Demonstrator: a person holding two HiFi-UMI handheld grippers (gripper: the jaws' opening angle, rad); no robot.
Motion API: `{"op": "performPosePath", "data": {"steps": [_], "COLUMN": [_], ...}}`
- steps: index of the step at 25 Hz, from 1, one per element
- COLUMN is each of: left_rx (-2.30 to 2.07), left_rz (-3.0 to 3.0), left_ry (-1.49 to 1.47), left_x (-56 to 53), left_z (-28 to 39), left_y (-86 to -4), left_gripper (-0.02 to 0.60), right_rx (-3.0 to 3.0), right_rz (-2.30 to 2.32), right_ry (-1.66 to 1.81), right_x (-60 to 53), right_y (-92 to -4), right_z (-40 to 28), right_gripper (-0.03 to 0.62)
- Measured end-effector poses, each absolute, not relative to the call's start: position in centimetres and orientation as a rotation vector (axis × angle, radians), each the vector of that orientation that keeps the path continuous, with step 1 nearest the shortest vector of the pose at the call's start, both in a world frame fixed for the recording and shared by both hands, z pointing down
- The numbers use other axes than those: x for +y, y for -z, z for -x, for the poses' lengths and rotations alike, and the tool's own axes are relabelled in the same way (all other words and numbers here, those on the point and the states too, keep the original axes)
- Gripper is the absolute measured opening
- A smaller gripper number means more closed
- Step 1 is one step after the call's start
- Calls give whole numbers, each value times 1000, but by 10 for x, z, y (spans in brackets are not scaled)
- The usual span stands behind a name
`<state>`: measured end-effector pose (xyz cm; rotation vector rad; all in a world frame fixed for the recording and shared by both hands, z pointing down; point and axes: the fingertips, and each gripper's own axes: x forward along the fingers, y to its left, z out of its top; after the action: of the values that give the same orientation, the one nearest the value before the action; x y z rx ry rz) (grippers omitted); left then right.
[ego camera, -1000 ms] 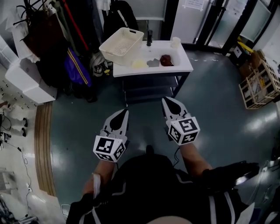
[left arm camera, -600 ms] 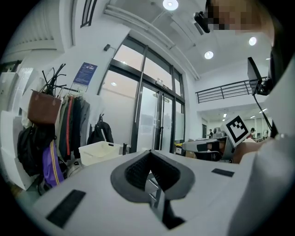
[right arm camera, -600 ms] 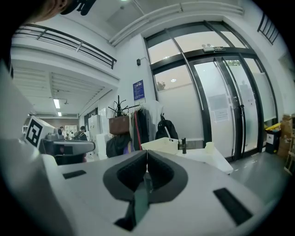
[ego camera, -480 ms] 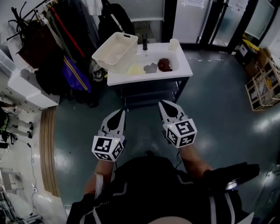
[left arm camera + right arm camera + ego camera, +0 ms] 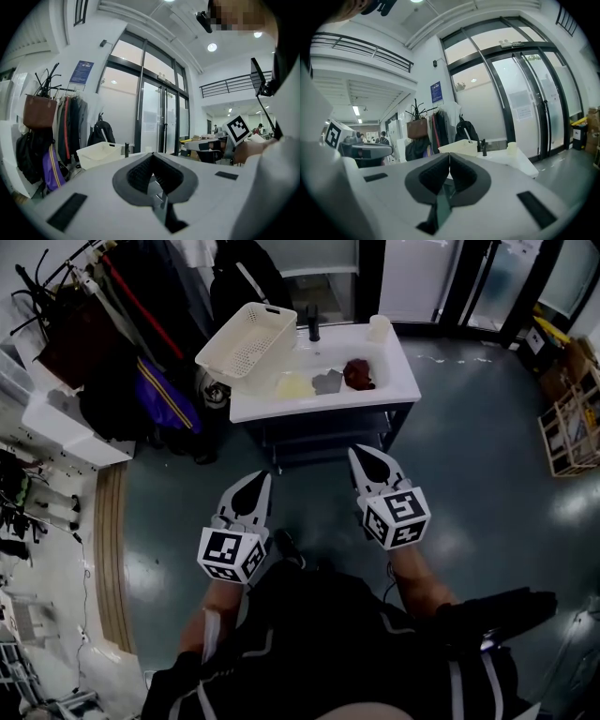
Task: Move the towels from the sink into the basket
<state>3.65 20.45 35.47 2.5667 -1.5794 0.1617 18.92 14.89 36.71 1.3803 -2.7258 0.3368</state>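
A white sink unit (image 5: 394, 385) stands ahead across the floor. In its basin lie a pale yellow towel (image 5: 292, 384), a grey towel (image 5: 327, 382) and a dark red towel (image 5: 357, 373). A cream slotted basket (image 5: 247, 343) rests tilted on the unit's left end, and shows as a pale basket (image 5: 99, 154) in the left gripper view. My left gripper (image 5: 260, 478) and right gripper (image 5: 361, 455) are held in front of my body, well short of the sink. Both are shut with nothing between their fingers.
Coats and bags hang on a rack (image 5: 122, 315) left of the sink. A black faucet (image 5: 313, 326) and a pale cup (image 5: 379, 328) stand at the sink's back. Glass doors (image 5: 450, 273) lie behind, wooden crates (image 5: 572, 418) at right. White furniture (image 5: 56, 418) lines the left wall.
The sink unit has drawn slightly nearer and shifted in view as I step forward. Both grippers stay shut and held in the same pose.
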Motion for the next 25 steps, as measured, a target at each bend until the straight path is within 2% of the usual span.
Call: {"op": "performPosePath", "data": {"steps": [8,25], "left_rx": [-1555,-1525], "left_rz": [-2573,-2596], "left_ry": [-128,-52], "left_x": [164,49], "left_z": [-23,53], "left_y": [-360,-358], "left_gripper": [3,3], "right_rx": [-2707,-2637], "right_rz": [-1358,-1343], "right_ry": [-296,-258], "right_x": [115,-1], "right_y": [-368,-373], "right_z": [-170,-92], "right_gripper": [9,9]}}
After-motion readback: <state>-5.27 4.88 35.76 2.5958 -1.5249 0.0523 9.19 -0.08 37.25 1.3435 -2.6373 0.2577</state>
